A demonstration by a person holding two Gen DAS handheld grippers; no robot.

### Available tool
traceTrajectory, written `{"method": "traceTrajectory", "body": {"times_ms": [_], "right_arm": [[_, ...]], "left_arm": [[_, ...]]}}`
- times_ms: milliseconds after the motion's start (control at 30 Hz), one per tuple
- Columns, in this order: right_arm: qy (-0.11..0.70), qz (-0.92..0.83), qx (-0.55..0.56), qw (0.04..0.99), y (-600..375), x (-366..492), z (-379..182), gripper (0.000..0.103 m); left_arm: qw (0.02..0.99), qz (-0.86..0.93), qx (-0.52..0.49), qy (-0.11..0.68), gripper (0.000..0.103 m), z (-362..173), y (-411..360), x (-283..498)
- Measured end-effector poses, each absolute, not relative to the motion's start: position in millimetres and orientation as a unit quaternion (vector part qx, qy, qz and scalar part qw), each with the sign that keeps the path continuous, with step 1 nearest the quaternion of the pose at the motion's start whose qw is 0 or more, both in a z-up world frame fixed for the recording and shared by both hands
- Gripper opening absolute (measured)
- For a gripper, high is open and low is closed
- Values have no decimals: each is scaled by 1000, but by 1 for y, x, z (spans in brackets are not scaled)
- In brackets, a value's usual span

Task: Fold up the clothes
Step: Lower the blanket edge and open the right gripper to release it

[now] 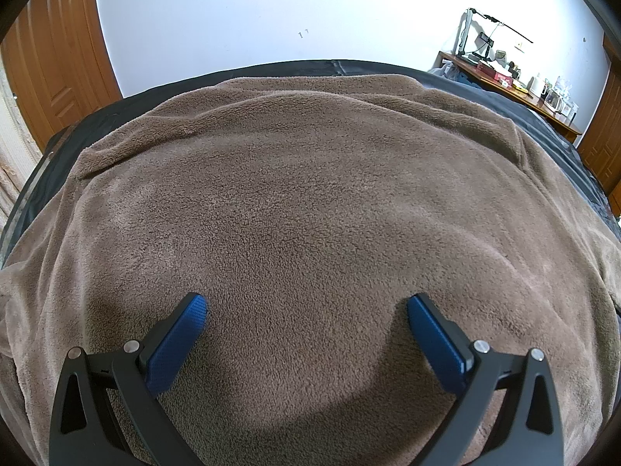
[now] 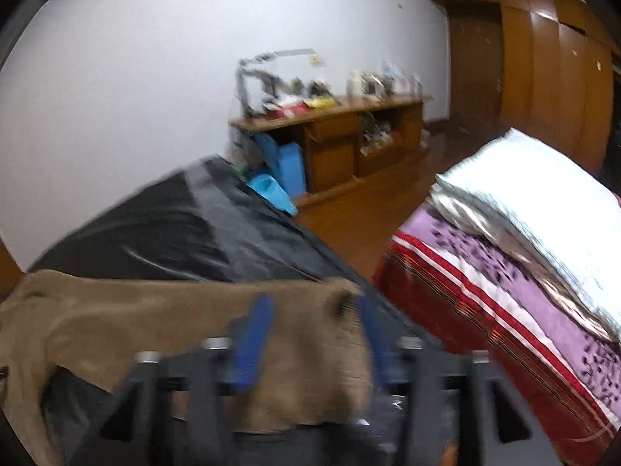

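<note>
Brown fleece garment spread flat; no legible writing; left tongs agape.

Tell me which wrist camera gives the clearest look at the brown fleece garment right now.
The left wrist view: the brown fleece garment fills the frame, sharp, spread flat over the dark cover, with the open left gripper above it. The right wrist view is motion-blurred and shows only one end of it, lying between the parted fingers of the right gripper.
</note>
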State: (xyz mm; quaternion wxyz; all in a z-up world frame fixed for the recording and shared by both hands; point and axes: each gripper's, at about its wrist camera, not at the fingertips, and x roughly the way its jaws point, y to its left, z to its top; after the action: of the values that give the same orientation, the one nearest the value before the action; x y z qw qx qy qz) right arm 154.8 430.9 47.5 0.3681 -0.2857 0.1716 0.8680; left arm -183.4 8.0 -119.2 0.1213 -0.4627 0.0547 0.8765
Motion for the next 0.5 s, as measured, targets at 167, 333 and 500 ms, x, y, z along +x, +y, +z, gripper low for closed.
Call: {"method": "traceTrajectory", "body": {"times_ms": [167,333,500], "right_arm": [[128,911,-302,251,370,70,70,60],[168,916,-358,75,304,-52,63,60],[158,895,-417,-13,241,-146,36,60]], "left_arm": [[122,876,-463,55,103,-119,7,-183],[123,876,-463,55,103,-119,8,-184],[124,876,-462,54,103,-119,6,-183]]}}
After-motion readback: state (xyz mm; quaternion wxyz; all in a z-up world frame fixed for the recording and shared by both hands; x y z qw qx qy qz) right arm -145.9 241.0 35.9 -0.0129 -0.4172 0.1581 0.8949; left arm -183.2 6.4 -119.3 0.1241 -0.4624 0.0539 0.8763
